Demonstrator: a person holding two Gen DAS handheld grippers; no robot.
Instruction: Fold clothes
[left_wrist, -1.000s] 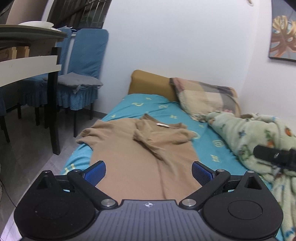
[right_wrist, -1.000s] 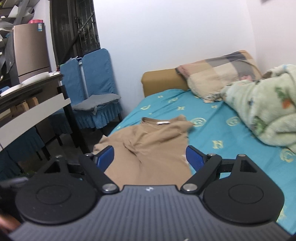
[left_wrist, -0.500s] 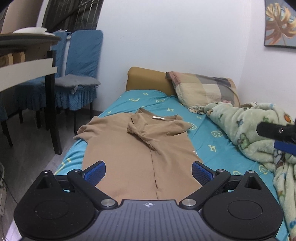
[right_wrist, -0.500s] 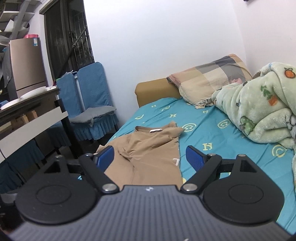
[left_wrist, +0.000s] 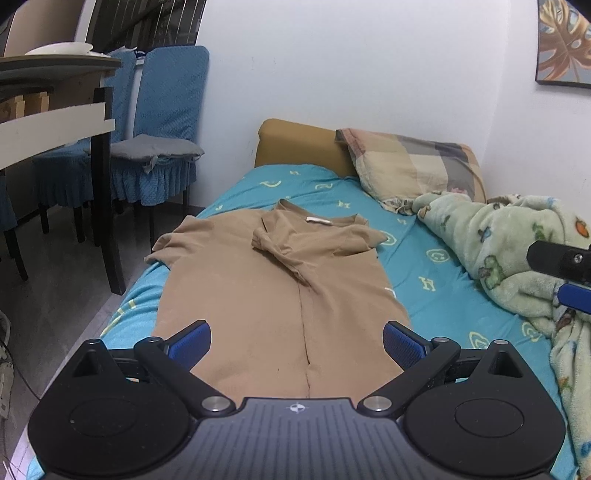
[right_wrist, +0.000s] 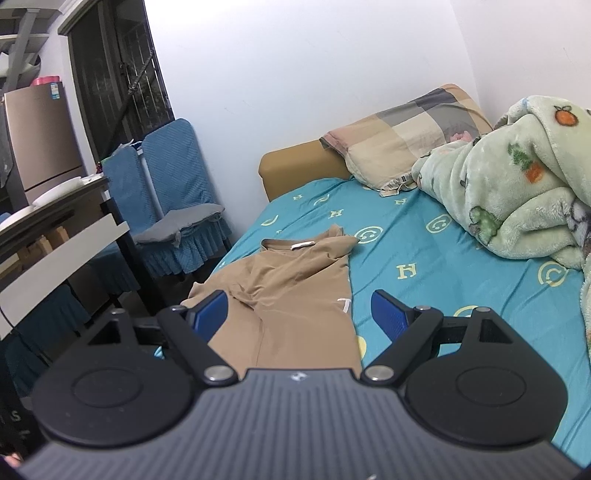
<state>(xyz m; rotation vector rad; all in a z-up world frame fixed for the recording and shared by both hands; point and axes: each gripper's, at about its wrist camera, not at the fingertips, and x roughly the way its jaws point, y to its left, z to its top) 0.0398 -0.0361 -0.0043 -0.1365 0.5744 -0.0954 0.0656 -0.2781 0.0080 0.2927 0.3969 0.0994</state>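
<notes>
A tan T-shirt (left_wrist: 266, 291) lies flat on the teal bed sheet (left_wrist: 432, 280), collar toward the headboard, its right side folded over the middle and its left sleeve hanging off the bed's left edge. It also shows in the right wrist view (right_wrist: 291, 295). My left gripper (left_wrist: 297, 339) is open and empty, held above the shirt's hem. My right gripper (right_wrist: 299, 310) is open and empty, above the shirt's lower right part; part of it shows at the right edge of the left wrist view (left_wrist: 561, 273).
A green fleece blanket (left_wrist: 517, 251) is heaped on the bed's right side, a plaid pillow (left_wrist: 410, 166) at the head. Blue-covered chairs (left_wrist: 159, 147) and a table (left_wrist: 55, 110) stand left of the bed, beside a strip of floor.
Both grippers have pulled back and risen a little from the shirt, so more of the bed shows. The shirt has not moved. Both stay open.
</notes>
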